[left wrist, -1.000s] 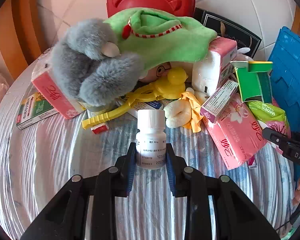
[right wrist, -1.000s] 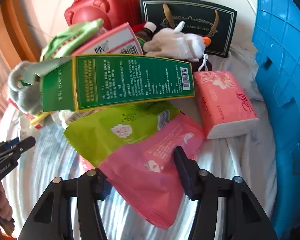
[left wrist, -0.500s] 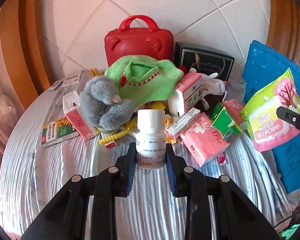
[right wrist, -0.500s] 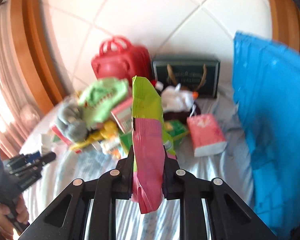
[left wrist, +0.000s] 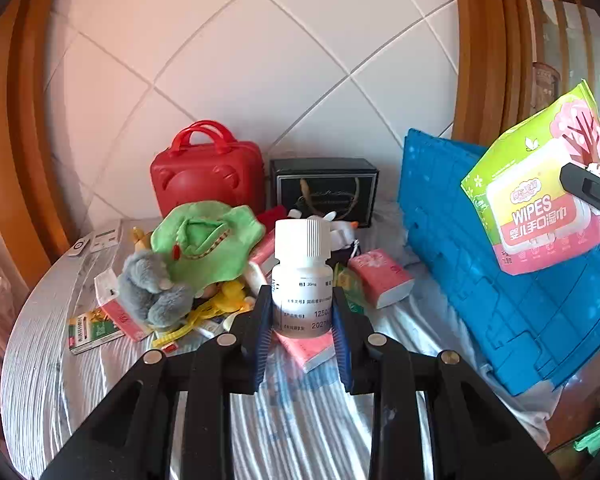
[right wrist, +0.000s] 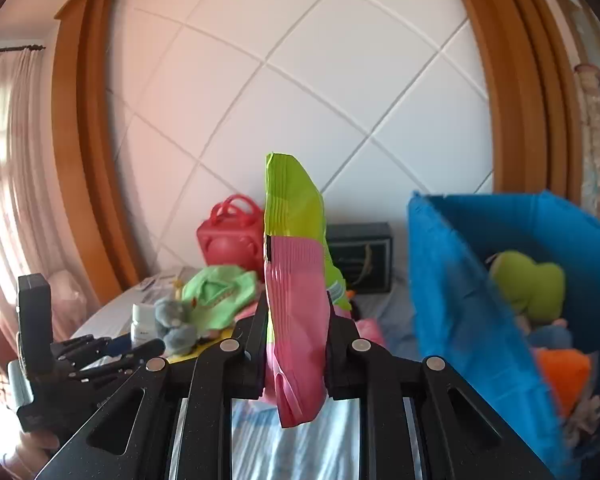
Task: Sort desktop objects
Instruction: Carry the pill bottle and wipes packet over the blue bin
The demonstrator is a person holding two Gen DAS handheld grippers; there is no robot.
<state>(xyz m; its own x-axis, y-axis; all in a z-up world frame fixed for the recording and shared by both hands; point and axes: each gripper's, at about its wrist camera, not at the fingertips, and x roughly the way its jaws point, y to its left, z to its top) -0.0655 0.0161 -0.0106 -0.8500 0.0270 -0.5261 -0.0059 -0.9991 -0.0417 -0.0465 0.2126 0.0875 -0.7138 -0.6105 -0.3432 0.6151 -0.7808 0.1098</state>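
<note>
My left gripper (left wrist: 302, 322) is shut on a white pill bottle (left wrist: 302, 280) and holds it upright above the striped table. My right gripper (right wrist: 296, 336) is shut on a green and pink pack of wet wipes (right wrist: 294, 264), held edge-on and high in the air. The same pack (left wrist: 540, 196) shows at the right of the left wrist view, above the blue crate (left wrist: 480, 260). In the right wrist view the blue crate (right wrist: 460, 312) stands at the right and holds a green plush toy (right wrist: 528, 284) and an orange thing (right wrist: 564, 376).
A heap lies on the table: a green cloth (left wrist: 208, 240), a grey plush toy (left wrist: 152, 288), pink tissue packs (left wrist: 380, 276), a yellow toy (left wrist: 204, 312), a medicine box (left wrist: 92, 330). A red case (left wrist: 208, 176) and a black bag (left wrist: 324, 192) stand against the tiled wall.
My right gripper closed on the wipes pack and lifted it high toward the crate. My left gripper has risen and pulled back with the pill bottle.
</note>
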